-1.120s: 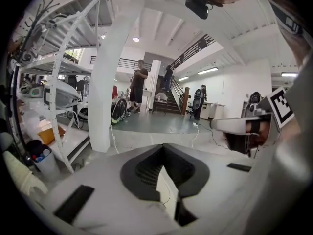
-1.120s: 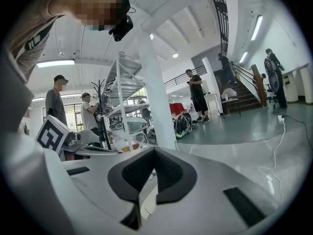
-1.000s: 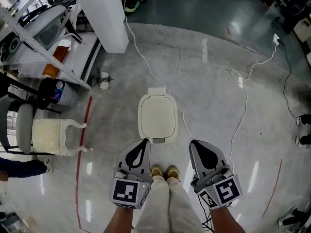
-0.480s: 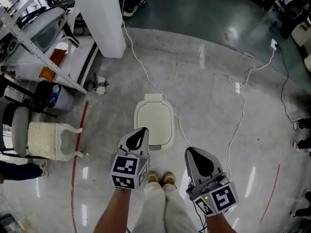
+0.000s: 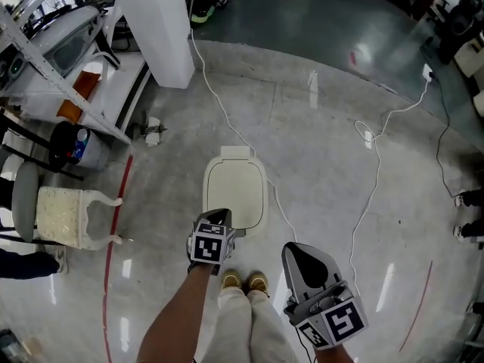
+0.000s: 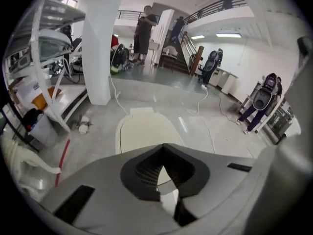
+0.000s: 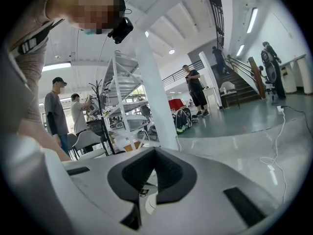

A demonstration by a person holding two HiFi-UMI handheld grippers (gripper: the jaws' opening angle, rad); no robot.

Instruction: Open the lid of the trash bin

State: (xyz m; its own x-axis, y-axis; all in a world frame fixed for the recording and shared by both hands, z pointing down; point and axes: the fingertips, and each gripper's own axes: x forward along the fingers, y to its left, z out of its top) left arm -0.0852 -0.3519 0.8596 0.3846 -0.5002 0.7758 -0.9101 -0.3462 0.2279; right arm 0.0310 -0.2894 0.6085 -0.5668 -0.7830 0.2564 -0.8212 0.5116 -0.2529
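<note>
- Your left gripper [image 5: 220, 215] reaches down and forward, its tip at the near edge of the trash bin [image 5: 234, 189], the side closest to your shoes [image 5: 243, 282].
- In the left gripper view, the left gripper [image 6: 163, 146] is clenched: the jaw tips meet at a point and nothing sits between them.
- That same view shows the cream lid [image 6: 142, 131] right beyond the jaw tips. You cannot tell from either view whether the tips touch it.
- The lid lies flat and closed on the bin.
- The trash bin stands on the grey floor [image 5: 325, 150] straight in front of you, between the white pillar [image 5: 159, 21] further off and your feet.
- Your right gripper [image 5: 292, 248] hangs to the right of the bin and nearer to you, apart from it.
- In the right gripper view, the right gripper [image 7: 154, 149] is also clenched with nothing in it, and it points out across the room, not at the bin.
- A white cable [image 5: 368, 134] trails over the floor to the right of the bin.
- A chair [image 5: 64, 216] with a cream cushion stands well off to the left, past a red line [image 5: 112, 240] on the floor.
</note>
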